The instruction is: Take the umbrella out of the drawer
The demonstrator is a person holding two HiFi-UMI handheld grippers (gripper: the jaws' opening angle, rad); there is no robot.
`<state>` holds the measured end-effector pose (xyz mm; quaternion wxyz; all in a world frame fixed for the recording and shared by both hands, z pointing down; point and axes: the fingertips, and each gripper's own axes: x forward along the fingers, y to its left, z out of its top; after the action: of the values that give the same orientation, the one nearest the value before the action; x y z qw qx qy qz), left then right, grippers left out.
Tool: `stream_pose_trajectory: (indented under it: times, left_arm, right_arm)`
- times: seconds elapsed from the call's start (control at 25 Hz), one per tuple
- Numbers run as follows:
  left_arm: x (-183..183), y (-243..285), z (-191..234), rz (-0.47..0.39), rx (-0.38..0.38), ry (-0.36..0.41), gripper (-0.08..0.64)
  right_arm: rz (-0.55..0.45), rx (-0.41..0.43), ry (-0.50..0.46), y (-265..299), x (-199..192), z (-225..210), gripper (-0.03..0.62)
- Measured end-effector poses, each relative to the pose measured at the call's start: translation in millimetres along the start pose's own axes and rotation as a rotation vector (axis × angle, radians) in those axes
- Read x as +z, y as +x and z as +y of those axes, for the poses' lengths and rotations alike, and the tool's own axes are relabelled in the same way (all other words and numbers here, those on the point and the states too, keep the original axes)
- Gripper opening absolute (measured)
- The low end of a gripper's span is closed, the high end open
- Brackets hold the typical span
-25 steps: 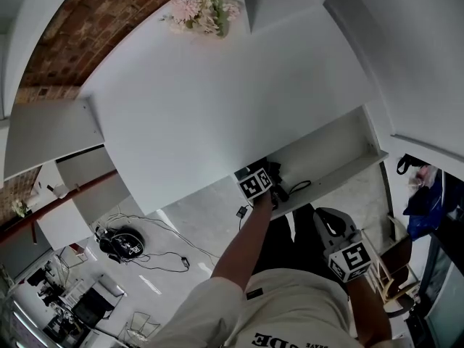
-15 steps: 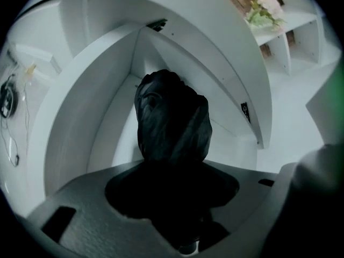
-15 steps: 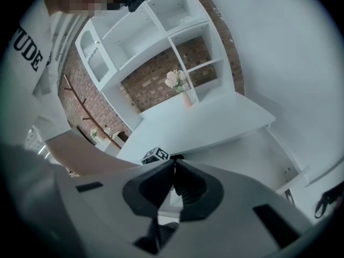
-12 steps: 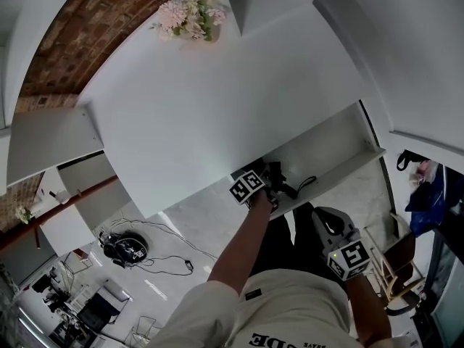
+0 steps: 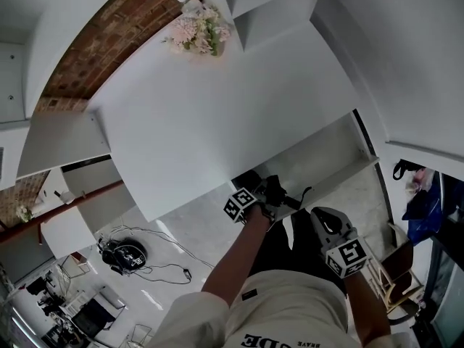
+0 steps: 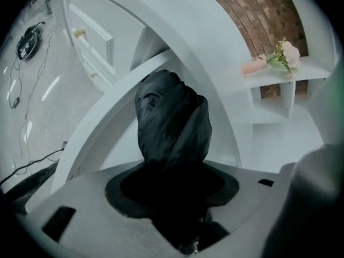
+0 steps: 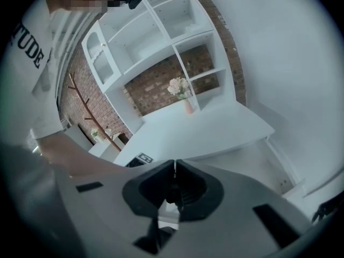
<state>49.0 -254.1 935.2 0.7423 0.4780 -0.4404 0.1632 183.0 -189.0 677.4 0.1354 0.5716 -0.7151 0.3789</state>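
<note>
A broad, smooth white tabletop (image 5: 217, 122) fills most of the space ahead, flat and matt, with a rough red brick wall (image 5: 109, 35) behind it on the far left. White boxy shelving (image 7: 161, 31) stands against that wall. Under the table's near right edge a long, shallow white drawer (image 5: 330, 151) stands pulled out, its inside plain and bare-walled. Below it lies a pale glossy floor (image 5: 196, 227).

The person's left gripper (image 5: 267, 198), grey plastic with a marker cube, points steeply down at the left end of the drawer. Its dark pads are clamped around a black folded umbrella (image 6: 172, 128). The umbrella's fabric is crumpled and softly creased, bunched into a rounded bundle that sticks out beyond the jaws. It sits at the drawer's near front edge; I cannot tell whether it is fully clear of the drawer. A thin black strap (image 5: 304, 192) curls from it over that edge.

The right gripper (image 7: 173, 171) hangs near the person's body, well right of the umbrella, its ribbed black pads pressed together with nothing between them.

At the table's far edge sits a bunch of pale pink flowers (image 5: 196, 31) with soft, ruffled heads.
</note>
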Motion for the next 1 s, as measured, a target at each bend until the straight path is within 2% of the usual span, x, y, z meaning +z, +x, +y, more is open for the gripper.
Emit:
stream_pose_trajectory:
  times: [0.2,0.36,0.56,0.72,1.0]
  left_arm:
    - [-14.1,-23.7,-7.2,0.029,-0.038,-0.024,0.244]
    - [-28.7,-44.4,-13.9,0.069,-0.071,-0.008,0.244]
    - [-40.6,-74.6,-28.0,0.109,-0.131,0.052,0.244]
    - [-36.5,-92.5,-47.7,0.11,-0.188,0.105,0.244]
    - [-26.8,-126.5,-81.3,0.088,-0.279,0.26,0.244]
  right_arm:
    - [-0.019,0.007,-0.05,-1.6,9.9,7.5,0.031]
    - [-0.038,0.003,-0.083,-4.3,17.8,13.8,0.031]
    - [-0.066,-0.014,-0.105,-10.9,27.0,23.3,0.031]
    - [-0.097,-0.033,-0.106,-17.3,36.5,27.1,0.031]
    - [-0.157,-0.075,-0.092,-44.0,45.6,33.2,0.031]
